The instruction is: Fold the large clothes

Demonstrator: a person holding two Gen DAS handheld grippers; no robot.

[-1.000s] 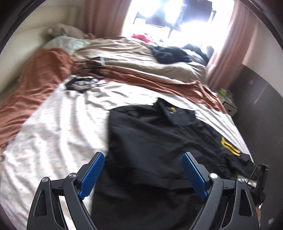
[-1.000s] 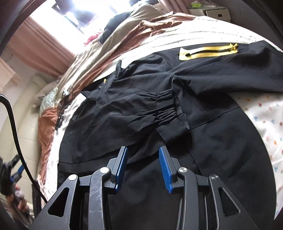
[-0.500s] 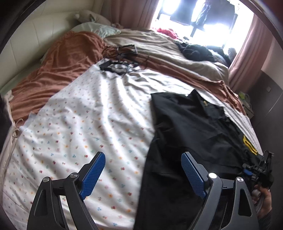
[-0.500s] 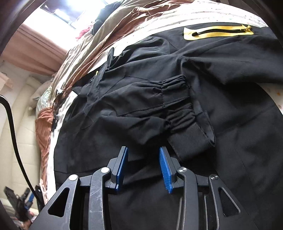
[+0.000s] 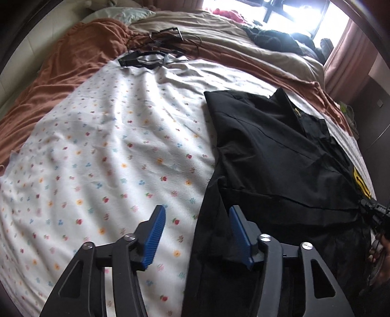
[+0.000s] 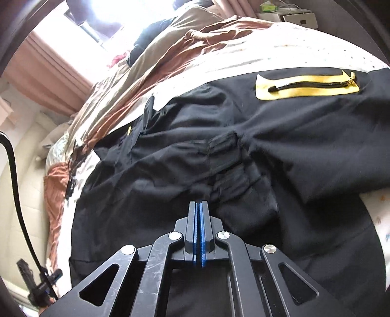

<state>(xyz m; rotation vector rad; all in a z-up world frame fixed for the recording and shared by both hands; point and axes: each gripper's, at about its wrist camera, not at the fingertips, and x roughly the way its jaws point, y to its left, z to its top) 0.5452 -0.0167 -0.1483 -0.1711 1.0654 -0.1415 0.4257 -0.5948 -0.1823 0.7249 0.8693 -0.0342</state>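
A black jacket (image 5: 268, 151) lies spread on the flowered sheet (image 5: 97, 146), with a yellow zip patch (image 6: 307, 86) on one sleeve. My left gripper (image 5: 197, 211) hangs low over the jacket's left edge. Its jaws are closing; the edge lies between them and the pads do not press on it. In the right wrist view the jacket (image 6: 316, 146) fills the frame. My right gripper (image 6: 198, 203) is shut just short of the gathered cuff (image 6: 231, 165). Black folds pucker toward its tips, so it pinches the cloth. The right gripper (image 5: 375, 214) also shows at the left wrist view's right edge.
A rust-brown blanket (image 5: 73, 61) and a beige duvet (image 5: 219, 31) cover the far side of the bed. Black straps and cables (image 5: 151, 58) lie near them, and dark clothes (image 5: 275, 41) are heaped by the window. A bedside cabinet (image 6: 292, 17) stands beyond the bed.
The left gripper sank and swung to the jacket's left edge, and its jaws narrowed. The right gripper moved toward the gathered cuff and its jaws closed.
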